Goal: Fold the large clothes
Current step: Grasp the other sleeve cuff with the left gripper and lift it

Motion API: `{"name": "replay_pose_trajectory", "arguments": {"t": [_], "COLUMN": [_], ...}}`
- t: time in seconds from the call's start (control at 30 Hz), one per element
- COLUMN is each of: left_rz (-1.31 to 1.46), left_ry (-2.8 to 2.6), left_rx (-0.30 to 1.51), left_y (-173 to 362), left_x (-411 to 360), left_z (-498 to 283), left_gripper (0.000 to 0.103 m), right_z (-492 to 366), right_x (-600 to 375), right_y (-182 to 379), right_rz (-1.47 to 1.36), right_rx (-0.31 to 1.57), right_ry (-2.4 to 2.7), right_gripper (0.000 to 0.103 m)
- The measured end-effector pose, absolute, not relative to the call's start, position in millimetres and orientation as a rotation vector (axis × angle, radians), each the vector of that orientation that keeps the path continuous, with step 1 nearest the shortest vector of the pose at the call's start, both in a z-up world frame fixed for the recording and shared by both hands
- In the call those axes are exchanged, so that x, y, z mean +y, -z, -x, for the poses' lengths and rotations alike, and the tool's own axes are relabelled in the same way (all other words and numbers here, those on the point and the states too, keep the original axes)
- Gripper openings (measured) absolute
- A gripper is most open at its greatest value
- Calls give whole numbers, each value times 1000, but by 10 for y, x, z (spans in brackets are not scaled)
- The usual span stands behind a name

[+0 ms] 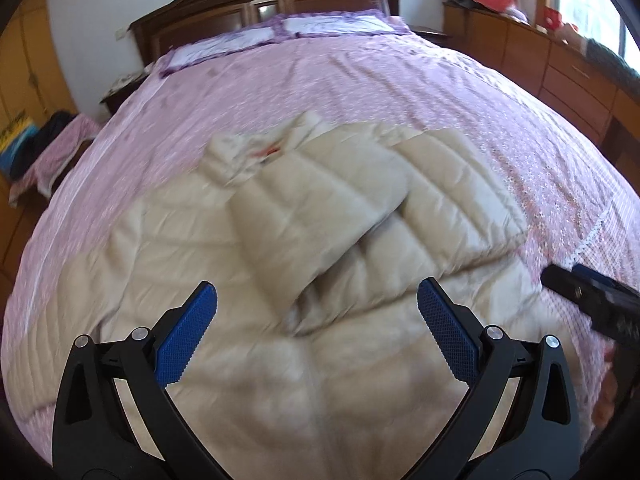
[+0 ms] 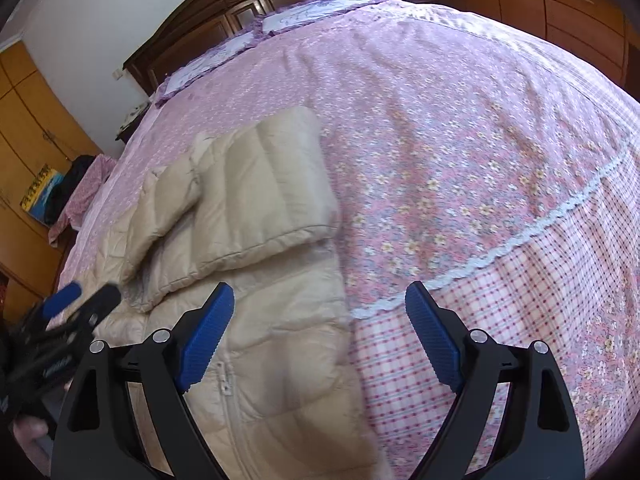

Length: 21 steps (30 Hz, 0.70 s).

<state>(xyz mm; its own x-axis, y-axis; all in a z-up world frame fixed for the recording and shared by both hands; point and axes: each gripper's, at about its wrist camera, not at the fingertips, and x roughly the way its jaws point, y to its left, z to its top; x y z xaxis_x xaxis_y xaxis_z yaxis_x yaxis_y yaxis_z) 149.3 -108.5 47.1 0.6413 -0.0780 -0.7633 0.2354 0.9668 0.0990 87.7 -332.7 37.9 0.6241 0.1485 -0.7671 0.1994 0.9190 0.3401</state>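
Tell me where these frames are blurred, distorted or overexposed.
Left wrist view: the beige jacket is motion-smeared, the window blown out, the bed bulged by fisheye. Right wrist view: the jacket is sharper, but the left gripper is blurred.

Beige quilted puffer jacket w/ white zipper is filling centre-left of both views. Pink-lilac floral bedspread is showing small white & yellow flowers; lower right it's turning into pink-white check w/ white lace trim. Both grippers, left & right, are showing black arms w/ blue textured pads. Dark brown wooden headboard is sitting at top; orange-brown wooden cabinets upper right.
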Motion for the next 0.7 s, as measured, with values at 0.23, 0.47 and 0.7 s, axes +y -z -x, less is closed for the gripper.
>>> {"name": "replay_pose_trajectory", "arguments": {"t": [0.23,0.47,0.7], "left_rz": [-273,-324,-302], "left_ry": [200,175,189], "left_rx": [835,824,822], "left_y": [-387,-239,-223], "left_x": [-1522,-1742,-1713], "left_z": [-1815,-2067,-2159], "left_gripper": [100,100,43], "right_z": [-836,-778,-683], "right_x": [-3499,-3587,-3603], "right_y": [-325,-287,-259], "right_rz": [-472,-501,-512], "right_rx": [905,908,911], "right_ry": [30,30,38], "right_gripper": [85,85,85]}}
